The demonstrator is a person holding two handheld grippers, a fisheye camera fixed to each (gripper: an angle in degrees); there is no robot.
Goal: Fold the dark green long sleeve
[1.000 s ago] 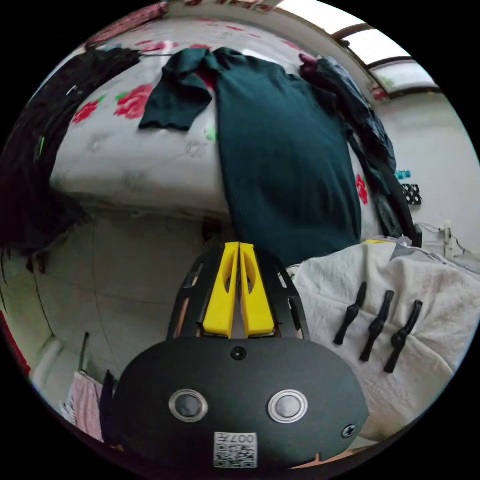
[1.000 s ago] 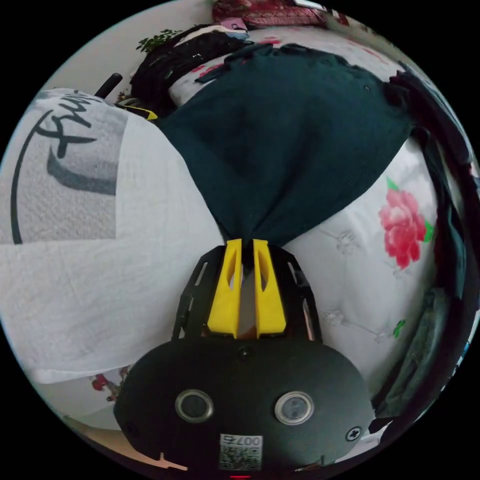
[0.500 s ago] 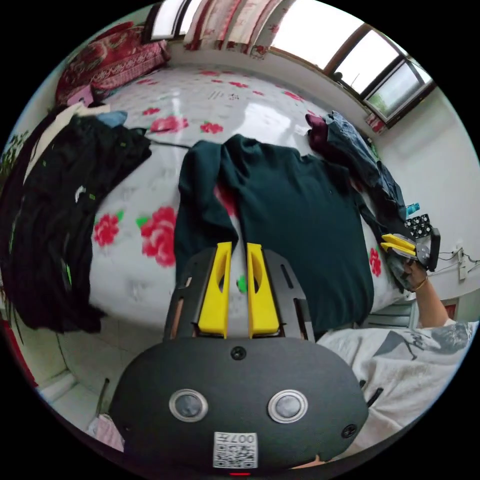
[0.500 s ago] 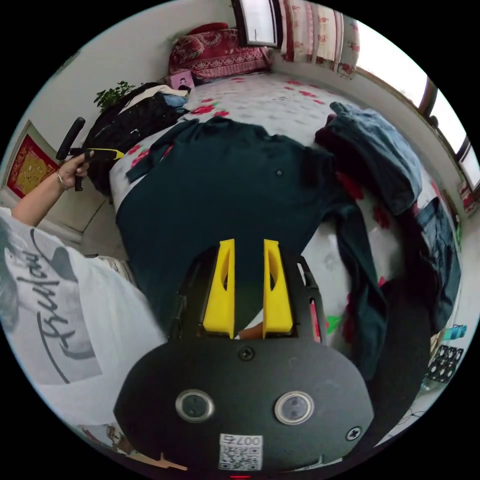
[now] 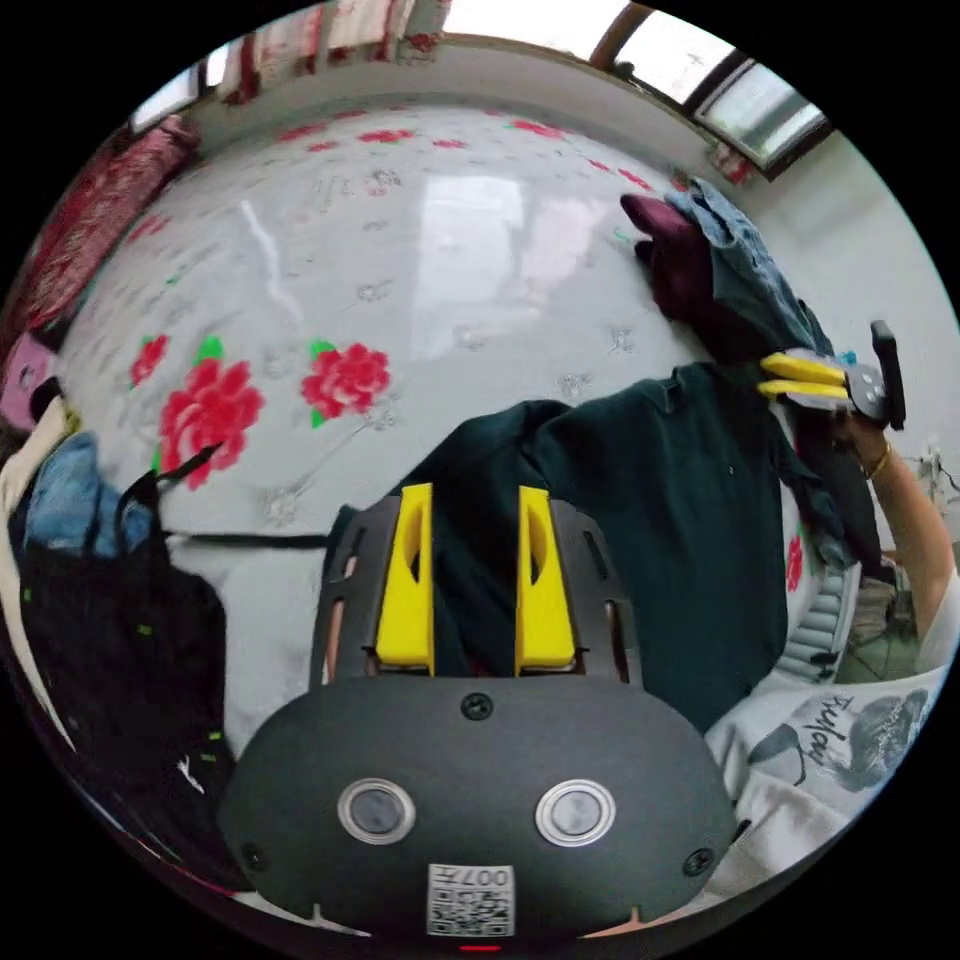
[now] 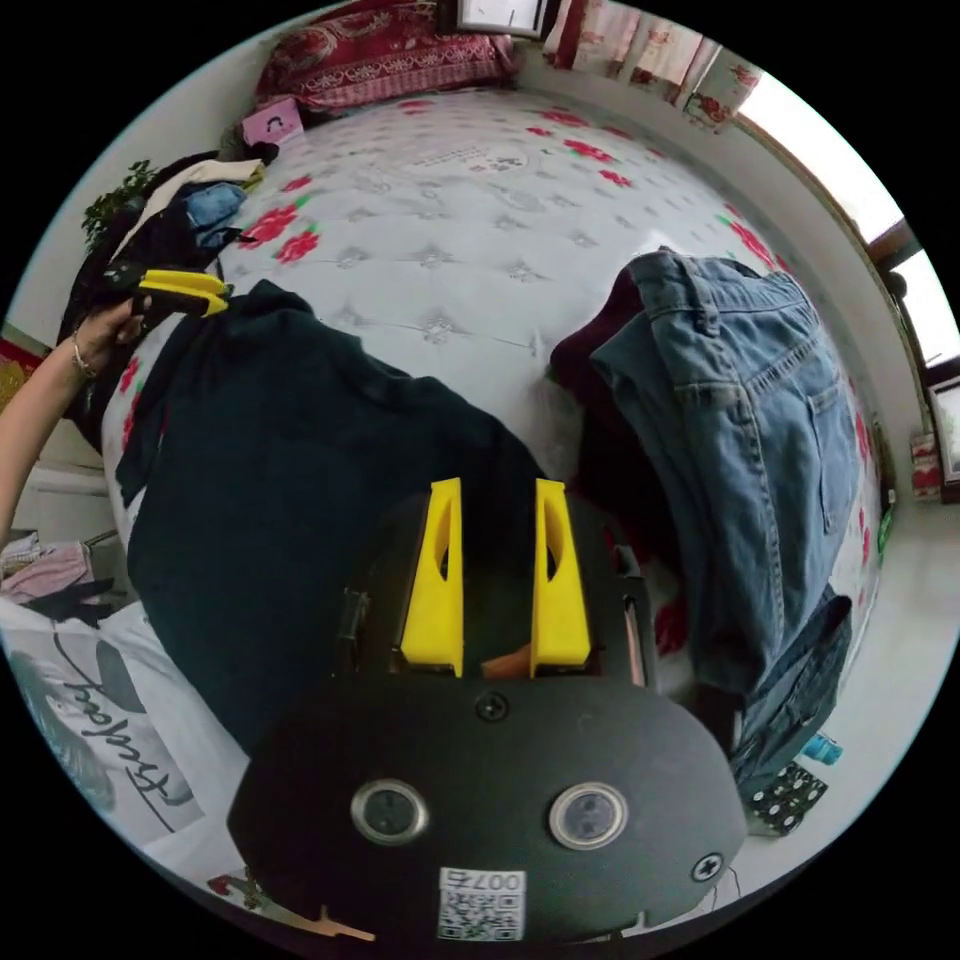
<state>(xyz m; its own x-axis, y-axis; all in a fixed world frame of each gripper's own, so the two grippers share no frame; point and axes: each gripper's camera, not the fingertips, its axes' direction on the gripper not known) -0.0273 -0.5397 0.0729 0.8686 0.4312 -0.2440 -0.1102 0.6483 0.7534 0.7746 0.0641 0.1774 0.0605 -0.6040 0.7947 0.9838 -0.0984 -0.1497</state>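
left hand-held gripper (image 5: 475, 575), jaws parted, empty, over dark green long sleeve (image 5: 650, 520) near bed (image 5: 400, 260) edge; right hand-held gripper (image 6: 495, 575) likewise released.

My left gripper's (image 5: 475, 500) housing covers the near part of the dark green long sleeve (image 5: 650, 500), so I cannot tell whether its parted jaws touch the cloth. My right gripper's (image 6: 495, 495) body likewise hides the shirt's shoulder beneath it. The jeans (image 6: 760, 420) bury most of a maroon garment (image 6: 590, 370). The dark clothes pile (image 5: 110, 640) runs off my left view's edge.
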